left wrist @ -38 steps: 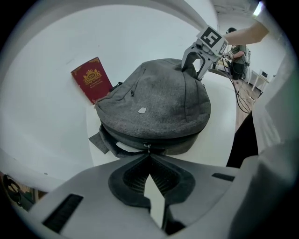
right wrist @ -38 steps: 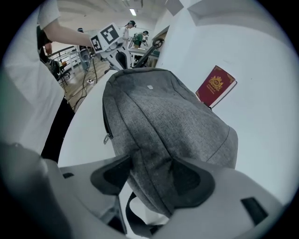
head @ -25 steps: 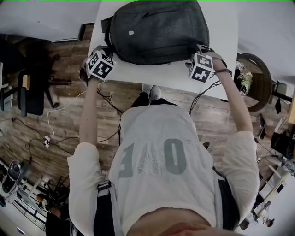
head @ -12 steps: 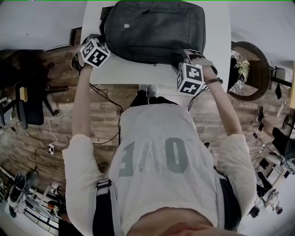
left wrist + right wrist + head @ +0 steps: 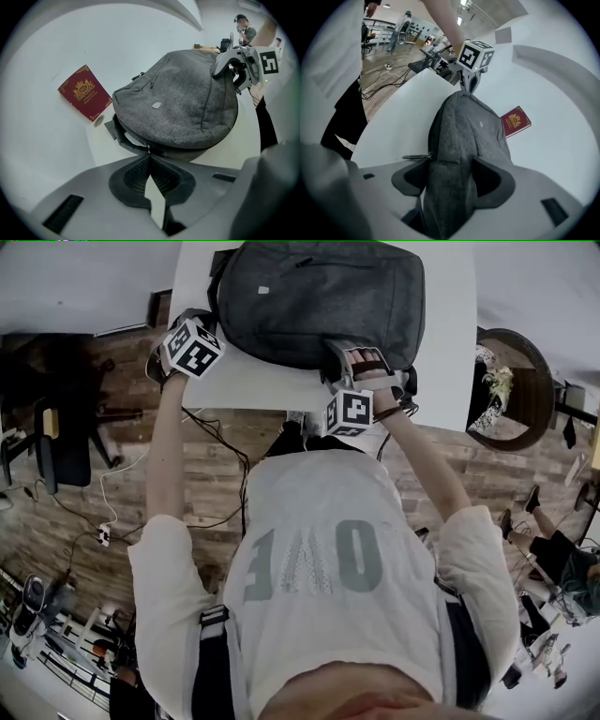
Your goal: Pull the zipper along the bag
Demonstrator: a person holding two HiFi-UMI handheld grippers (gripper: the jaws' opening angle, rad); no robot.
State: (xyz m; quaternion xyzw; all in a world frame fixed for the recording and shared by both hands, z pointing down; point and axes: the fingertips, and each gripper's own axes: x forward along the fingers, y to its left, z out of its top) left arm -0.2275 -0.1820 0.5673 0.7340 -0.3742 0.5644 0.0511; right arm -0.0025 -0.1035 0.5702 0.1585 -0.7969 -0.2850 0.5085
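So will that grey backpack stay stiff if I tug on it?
Probably floppy: the backpack is soft fabric that domes and creases. Lying broad and flat on the table, it should slide or bunch rather than tip.

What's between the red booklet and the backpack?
A small round disc on the white table, by the booklet's corner; the left gripper view shows it.

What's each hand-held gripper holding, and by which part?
Left hand-held gripper: apparently the zipper pull. Right hand-held gripper: the bag, by its near edge, though its jaws are opening.
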